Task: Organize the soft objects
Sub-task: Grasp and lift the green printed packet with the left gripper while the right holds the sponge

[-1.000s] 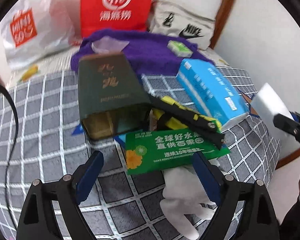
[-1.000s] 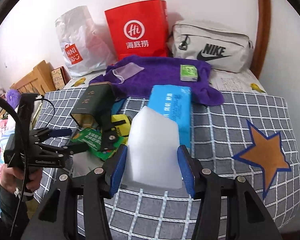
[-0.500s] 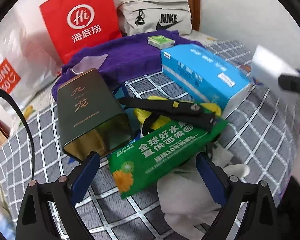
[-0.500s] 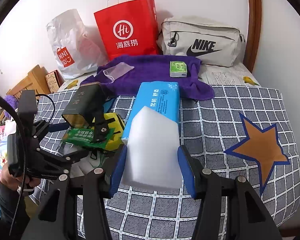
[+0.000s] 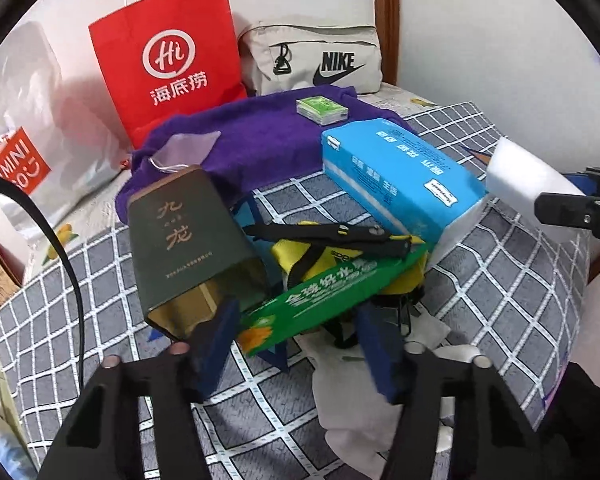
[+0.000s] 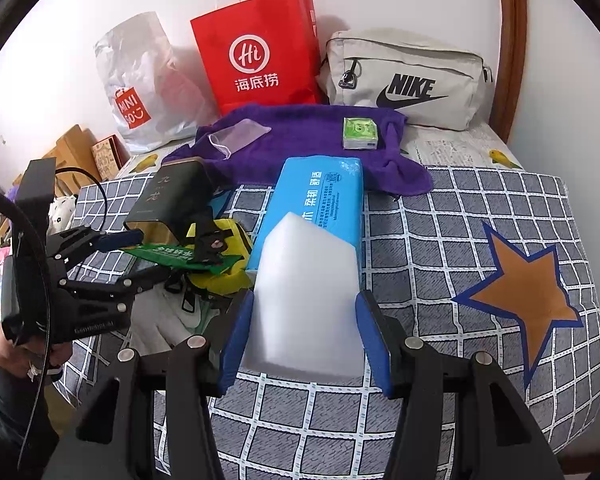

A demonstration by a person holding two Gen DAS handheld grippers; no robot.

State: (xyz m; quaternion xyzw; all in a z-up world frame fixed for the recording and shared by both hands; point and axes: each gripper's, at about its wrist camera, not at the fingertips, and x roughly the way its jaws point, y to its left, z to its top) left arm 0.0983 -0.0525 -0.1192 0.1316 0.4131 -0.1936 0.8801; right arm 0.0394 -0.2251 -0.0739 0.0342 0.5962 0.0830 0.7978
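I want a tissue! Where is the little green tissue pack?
In both wrist views, the little green tissue pack lies on the purple towel, behind the blue tissue box and in front of the grey Nike bag.

Bedspread: grey w/ white grid, orange star edged blue. Towel: purple. Tissue pack: light blue, white text. Foam block: white. Paper bag: red, white logo. Tin: dark green, gold lettering.

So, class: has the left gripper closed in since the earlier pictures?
Yes. The left gripper has just been closing; its pads now sit at the green packet, well inside the tin.
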